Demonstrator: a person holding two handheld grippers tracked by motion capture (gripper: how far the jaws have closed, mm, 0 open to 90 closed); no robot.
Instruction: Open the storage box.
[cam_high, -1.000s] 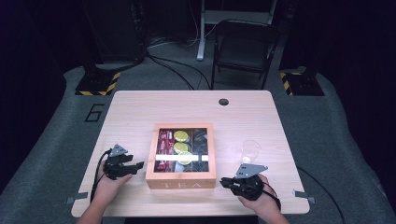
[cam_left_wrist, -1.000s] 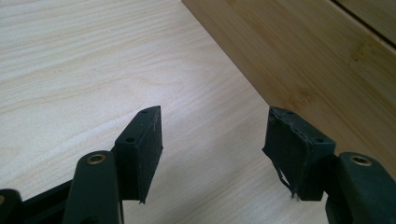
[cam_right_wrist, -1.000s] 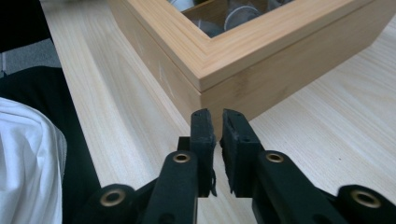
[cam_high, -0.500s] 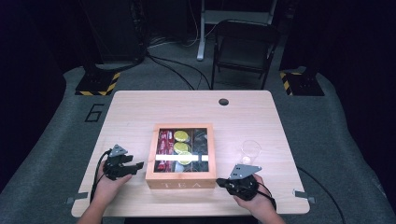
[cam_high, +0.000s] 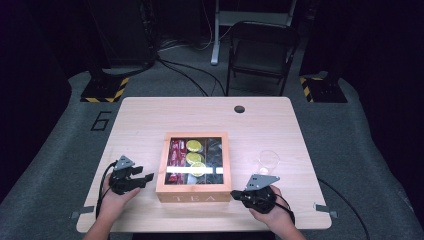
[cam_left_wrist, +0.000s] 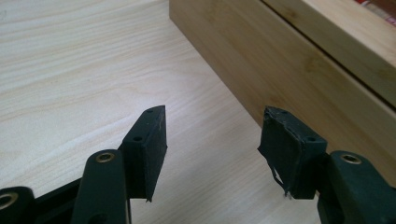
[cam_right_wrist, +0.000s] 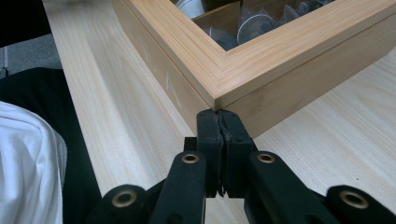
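A wooden tea box with a glass lid sits mid-table, with red packets, yellow rounds and dark packets inside. My left gripper lies on the table by the box's left side. In the left gripper view the gripper is open with bare table between its pads, and the box wall is just ahead on the right. Its jaws have just been closing, with nothing between them. My right gripper is shut, and in the right gripper view its tips meet the front right corner of the box just under the lid's edge.
A clear glass cup stands right of the box, close behind my right hand. The light wooden table has a cable hole near its far edge. A folding chair stands beyond the table.
The left gripper's jaws stand a little narrower than before. Both hands have kept about their places beside the box.
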